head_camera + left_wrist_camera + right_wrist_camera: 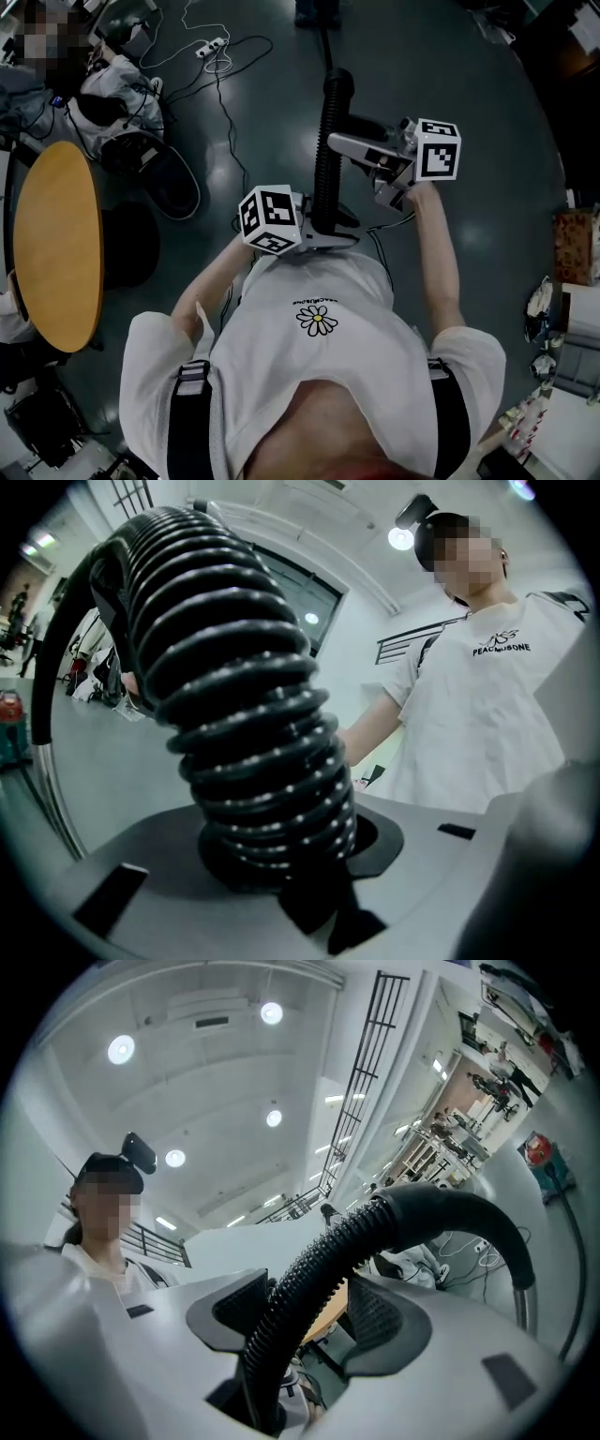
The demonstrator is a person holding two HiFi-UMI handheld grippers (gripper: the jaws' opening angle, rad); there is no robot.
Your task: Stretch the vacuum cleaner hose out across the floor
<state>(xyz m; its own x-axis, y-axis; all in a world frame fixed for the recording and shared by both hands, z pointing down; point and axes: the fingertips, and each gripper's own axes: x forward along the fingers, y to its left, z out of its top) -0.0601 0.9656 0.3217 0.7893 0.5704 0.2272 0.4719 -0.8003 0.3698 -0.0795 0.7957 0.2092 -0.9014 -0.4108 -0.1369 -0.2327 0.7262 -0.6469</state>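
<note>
1. Grip: left tool pinched almost fully closed on the ribbed black hose. Right tool held partly open, with the hose threaded between its pads and seemingly unsqueezed.
2. Hose position: arching up in front of the chest between both tools, bunched short, well above the floor.
3. Stage, as judged: hose taken up, stretching not yet begun.
4. Next: close the right tool on the ribs, then draw both tools apart and lower toward open floor, minding the cables.
5. Writing: roughly "PEACEMINUSONE" with a daisy on the white T-shirt. No lettering on the cubes, only square markers.
</note>
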